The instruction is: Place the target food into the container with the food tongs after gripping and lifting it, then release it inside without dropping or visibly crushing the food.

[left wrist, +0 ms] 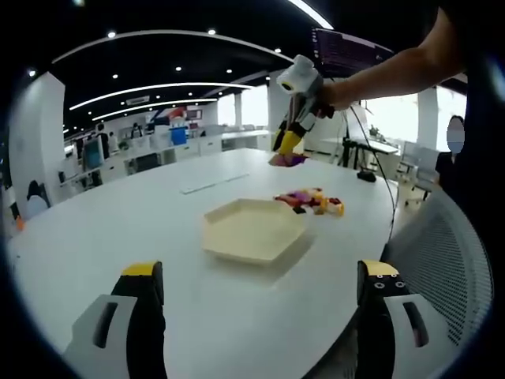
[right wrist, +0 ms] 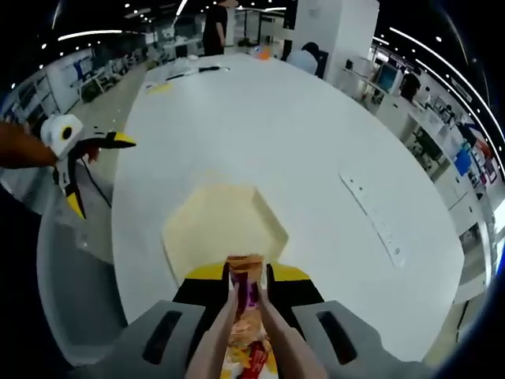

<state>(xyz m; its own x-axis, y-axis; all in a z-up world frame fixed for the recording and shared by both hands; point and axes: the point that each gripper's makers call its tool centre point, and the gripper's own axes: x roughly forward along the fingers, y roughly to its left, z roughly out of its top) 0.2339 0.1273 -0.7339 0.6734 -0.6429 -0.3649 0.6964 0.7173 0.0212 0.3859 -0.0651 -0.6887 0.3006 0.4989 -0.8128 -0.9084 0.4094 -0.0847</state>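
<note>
A cream hexagonal tray (left wrist: pixel 252 230) lies on the white table, with a small pile of colourful food packets (left wrist: pixel 312 200) just behind it. My left gripper (left wrist: pixel 260 270) is open and empty, low in front of the tray. My right gripper (left wrist: pixel 290 142) hangs high over the table's far side, with a purple packet (left wrist: pixel 288 159) below its tips. In the right gripper view my right gripper (right wrist: pixel 246 276) is shut on a pair of tongs (right wrist: pixel 215 339). The tongs pinch a purple and orange packet (right wrist: pixel 246 272) above the near edge of the tray (right wrist: pixel 205 229). My left gripper (right wrist: pixel 99 174) stands open at the left.
The round white table (right wrist: pixel 300 134) stretches far beyond the tray. A flat white strip (right wrist: pixel 375 217) lies on it to the right. A grey mesh chair (left wrist: pixel 446 253) stands at the table's edge. Desks and people fill the office behind.
</note>
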